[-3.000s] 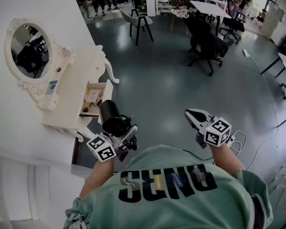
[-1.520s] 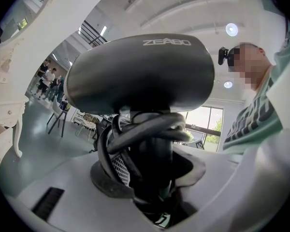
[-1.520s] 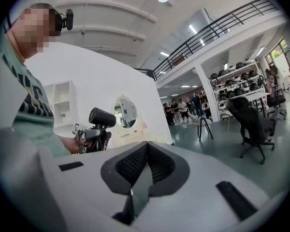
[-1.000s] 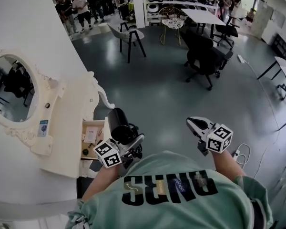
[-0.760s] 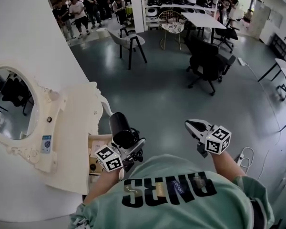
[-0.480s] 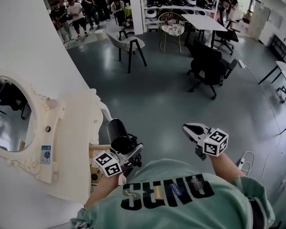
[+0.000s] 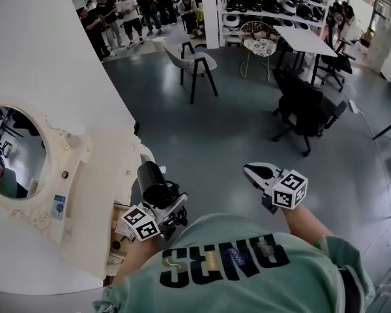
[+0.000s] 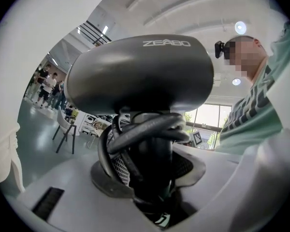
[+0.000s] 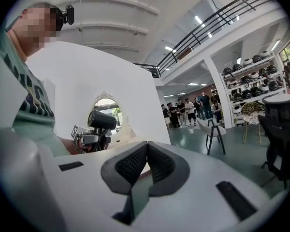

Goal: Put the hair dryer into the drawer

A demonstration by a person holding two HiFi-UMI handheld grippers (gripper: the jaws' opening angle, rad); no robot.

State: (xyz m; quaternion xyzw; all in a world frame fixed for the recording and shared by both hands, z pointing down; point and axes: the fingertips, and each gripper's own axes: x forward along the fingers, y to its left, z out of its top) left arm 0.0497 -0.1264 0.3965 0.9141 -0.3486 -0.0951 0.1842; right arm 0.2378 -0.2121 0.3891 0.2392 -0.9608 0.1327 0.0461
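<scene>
Step in hand, as judged: transport. The hair dryer (image 7: pixel 150 180) was already gripped but not yet in the drawer (image 7: pixel 120 235).

Left gripper (image 7: pixel 161 204): jaws clamped on the dryer's handle, with the black cord (image 8: pixel 135 137) wound round the handle and caught between the pads. The left gripper view showed the barrel lying across the top of the frame above the jaws. In the head view the dryer sat at about 8 o'clock from frame centre, barrel end pointing to 12, in the air beside the white dressing table (image 7: pixel 101 175).

Right gripper (image 7: pixel 253 172): pads pressed together with nothing between them. It was at 3 o'clock from the dryer, well apart and idle.

The drawer stood open at about 7 o'clock from the dryer, at the table's edge. It was partly hidden by the left arm, and small items lay inside that were too small to name. The oval mirror (image 7: pixel 14 150) was at 9 o'clock.

Next move, as judged: swing the left gripper toward 7 o'clock, over the drawer opening. Lower it and tip the dryer flat so barrel and handle fit inside the walls, clear of the items there, then spread the jaws. The wound cord could snag on a pad at release. The right gripper could steady or later shut the drawer.
</scene>
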